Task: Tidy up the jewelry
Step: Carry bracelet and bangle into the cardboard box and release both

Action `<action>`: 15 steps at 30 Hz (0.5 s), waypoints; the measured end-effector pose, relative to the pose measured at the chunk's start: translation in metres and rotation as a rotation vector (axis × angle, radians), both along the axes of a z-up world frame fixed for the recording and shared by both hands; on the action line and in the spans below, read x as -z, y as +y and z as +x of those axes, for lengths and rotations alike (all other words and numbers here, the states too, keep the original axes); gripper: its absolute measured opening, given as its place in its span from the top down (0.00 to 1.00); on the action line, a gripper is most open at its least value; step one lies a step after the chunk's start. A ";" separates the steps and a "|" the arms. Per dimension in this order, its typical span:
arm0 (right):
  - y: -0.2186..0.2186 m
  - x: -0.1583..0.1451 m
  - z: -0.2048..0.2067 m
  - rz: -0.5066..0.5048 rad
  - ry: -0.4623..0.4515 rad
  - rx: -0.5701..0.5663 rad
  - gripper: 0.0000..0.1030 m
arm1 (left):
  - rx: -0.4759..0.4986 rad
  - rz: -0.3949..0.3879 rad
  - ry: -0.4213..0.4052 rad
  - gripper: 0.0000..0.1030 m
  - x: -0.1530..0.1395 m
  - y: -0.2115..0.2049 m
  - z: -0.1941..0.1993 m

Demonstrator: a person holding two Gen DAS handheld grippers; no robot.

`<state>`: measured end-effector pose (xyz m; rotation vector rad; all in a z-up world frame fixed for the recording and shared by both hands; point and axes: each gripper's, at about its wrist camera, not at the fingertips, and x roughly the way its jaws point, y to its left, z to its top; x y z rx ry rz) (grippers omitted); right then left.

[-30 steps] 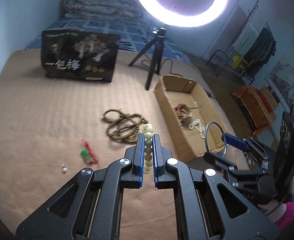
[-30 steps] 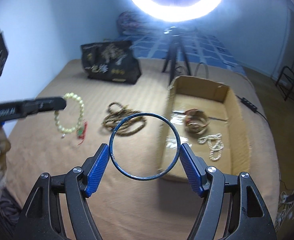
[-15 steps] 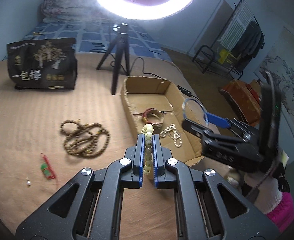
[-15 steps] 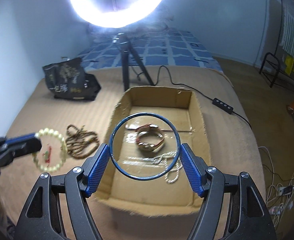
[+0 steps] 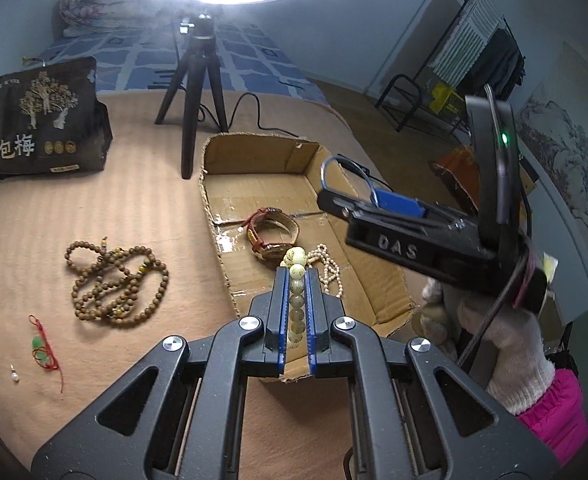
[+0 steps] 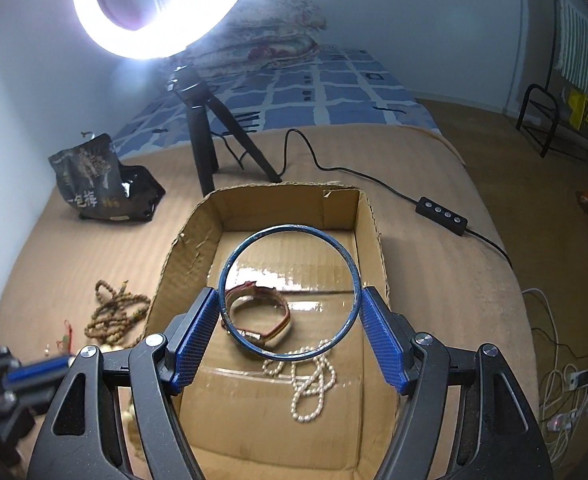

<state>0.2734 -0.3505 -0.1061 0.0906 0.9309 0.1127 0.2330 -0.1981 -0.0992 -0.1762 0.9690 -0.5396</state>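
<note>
Presently we hold two items above the cardboard box [image 6: 374,248] on the bed. Left gripper [image 5: 296,292]: fingers clamped on a pale bead bracelet [image 5: 296,280], its row of beads running lengthwise along the fingers, far end pointing toward the box. Right gripper [image 6: 290,316]: fingers spread wide, pressed on either side of a thin blue bangle [image 6: 289,293], ring face-on to its camera. Inside the box: a red-strapped watch [image 6: 260,314] and a pearl strand [image 6: 308,380]. On the blanket beside it: brown prayer beads [image 5: 114,280].
</note>
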 end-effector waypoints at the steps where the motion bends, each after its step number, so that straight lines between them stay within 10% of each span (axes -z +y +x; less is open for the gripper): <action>1: -0.001 0.001 0.002 0.006 0.001 0.001 0.31 | 0.002 0.001 0.004 0.95 0.002 -0.002 0.000; 15: -0.002 0.012 0.016 0.010 0.012 0.011 0.30 | 0.038 0.025 0.023 0.95 0.013 -0.022 -0.003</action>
